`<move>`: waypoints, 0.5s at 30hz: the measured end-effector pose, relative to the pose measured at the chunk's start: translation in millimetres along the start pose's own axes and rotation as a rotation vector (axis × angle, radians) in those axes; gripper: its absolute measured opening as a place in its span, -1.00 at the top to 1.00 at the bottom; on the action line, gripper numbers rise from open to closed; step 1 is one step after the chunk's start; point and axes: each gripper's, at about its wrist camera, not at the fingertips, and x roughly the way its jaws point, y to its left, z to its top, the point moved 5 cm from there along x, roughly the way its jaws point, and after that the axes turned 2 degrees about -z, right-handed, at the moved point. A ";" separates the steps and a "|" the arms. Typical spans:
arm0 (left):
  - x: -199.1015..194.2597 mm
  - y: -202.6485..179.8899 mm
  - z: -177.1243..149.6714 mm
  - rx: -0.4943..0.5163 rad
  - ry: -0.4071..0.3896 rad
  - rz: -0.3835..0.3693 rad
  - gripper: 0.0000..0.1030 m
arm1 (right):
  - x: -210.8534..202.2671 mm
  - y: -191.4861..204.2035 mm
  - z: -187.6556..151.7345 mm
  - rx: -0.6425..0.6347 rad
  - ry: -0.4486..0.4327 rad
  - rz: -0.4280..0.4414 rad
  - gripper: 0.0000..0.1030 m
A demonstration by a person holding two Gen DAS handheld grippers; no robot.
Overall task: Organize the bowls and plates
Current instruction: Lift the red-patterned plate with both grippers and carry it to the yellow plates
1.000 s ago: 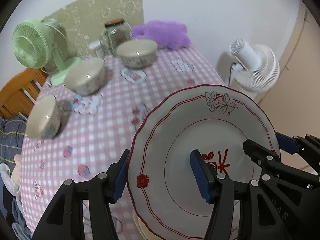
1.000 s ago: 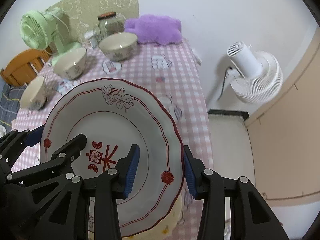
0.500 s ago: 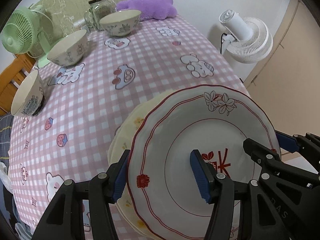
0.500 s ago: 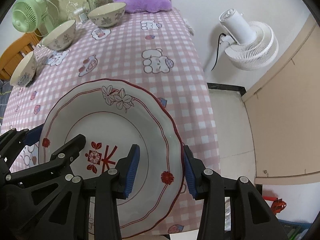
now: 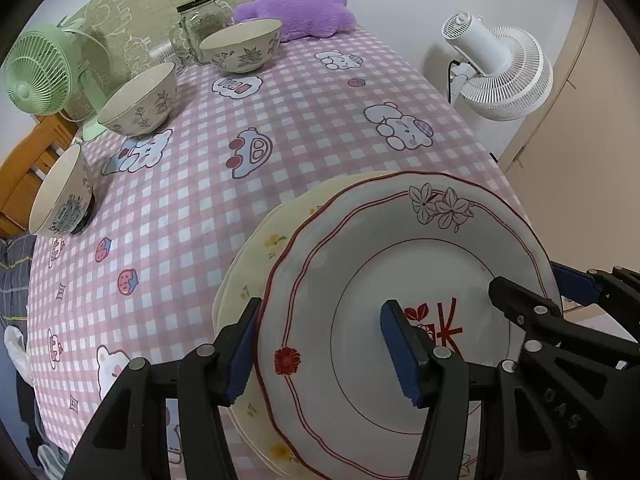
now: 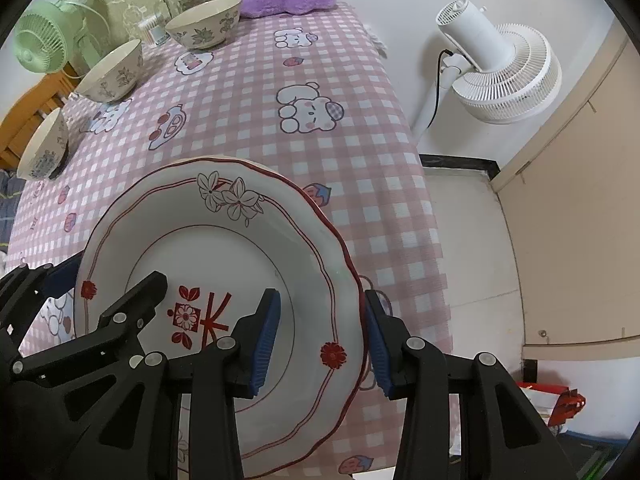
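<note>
We held a white scalloped ceramic plate with a red rim line, flower outlines and a red emblem (image 5: pixel 404 280) between our two grippers, low over the near end of a table under a pink-and-white checked cloth printed with cartoon animals (image 5: pixel 280 128). The left gripper (image 5: pixel 320 352) pinched the plate's left rim, one blue pad under the edge and one on the inner face; the right gripper (image 6: pixel 320 340) clamped the opposite rim the same way. Directly beneath lay a pale yellow plate with small flower prints (image 5: pixel 256 256), its edge showing to the left of the white one; whether the two plates touched we could not tell. Three cream bowls with leaf patterns waited along the far left side of the table: a far bowl (image 5: pixel 242 44), a middle bowl (image 5: pixel 140 100) and a near bowl (image 5: pixel 62 194) that appeared tilted at the table's edge. Behind them stood a mint-green desk fan (image 5: pixel 38 74), a clear glass jar with a dark lid (image 5: pixel 200 20) and a purple plush cushion (image 5: pixel 298 10). A white standing fan (image 6: pixel 500 64) stood off the right side of the table.
</note>
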 end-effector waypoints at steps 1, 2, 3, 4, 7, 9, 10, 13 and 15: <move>0.0 -0.3 -0.2 0.002 -0.002 0.002 -0.17 | -0.4 -1.5 0.2 0.009 0.000 0.016 0.11; 0.1 0.1 0.0 0.002 -0.003 0.002 -0.17 | -1.4 -3.6 0.1 0.023 0.002 0.035 0.11; 0.0 -0.2 0.1 0.002 -0.004 0.004 -0.17 | -2.6 -5.4 -0.1 0.032 0.003 0.050 0.11; 0.2 -0.1 0.3 0.001 -0.004 0.006 -0.18 | -4.3 -6.9 -0.5 0.038 0.002 0.056 0.16; 0.1 0.8 1.1 -0.007 -0.006 0.012 -0.18 | -8.2 -9.9 -3.3 0.031 -0.003 0.043 0.46; 0.4 1.0 1.6 -0.004 -0.005 0.023 -0.16 | -9.8 -9.9 -3.8 0.029 -0.004 0.054 0.47; 0.6 1.0 1.5 0.001 -0.005 0.035 -0.16 | -10.5 -9.0 -3.8 0.026 -0.005 0.050 0.48; 1.6 2.8 0.4 0.003 -0.004 0.061 -0.16 | -13.1 0.4 -0.3 -0.034 -0.017 0.003 0.53; 1.9 6.7 0.4 -0.005 -0.006 0.072 -0.16 | -12.8 4.2 2.3 -0.052 -0.023 -0.008 0.53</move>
